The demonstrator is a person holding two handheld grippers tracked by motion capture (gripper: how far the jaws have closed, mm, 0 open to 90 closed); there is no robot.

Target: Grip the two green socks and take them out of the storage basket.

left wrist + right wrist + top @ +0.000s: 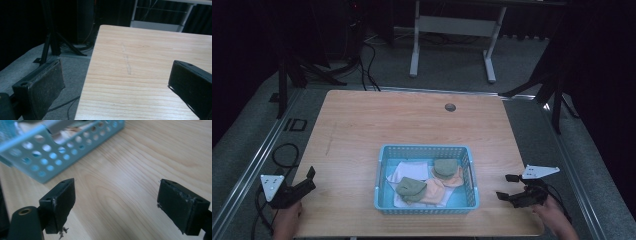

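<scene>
I'm working in what looks like a lab or recording studio: black curtains all round, dark tripod legs (297,70) at the far left and right, cables (368,60) trailing over grey carpet, a white-framed bench (452,30) beyond my wooden table (412,120).

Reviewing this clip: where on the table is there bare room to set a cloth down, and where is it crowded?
Bare wood fills the far half of the table, from the blue basket up to the small round grommet. Side strips are also free: between the left gripper and the basket, and between the basket and the right gripper. The basket itself is crowded with folded cloths.
</scene>
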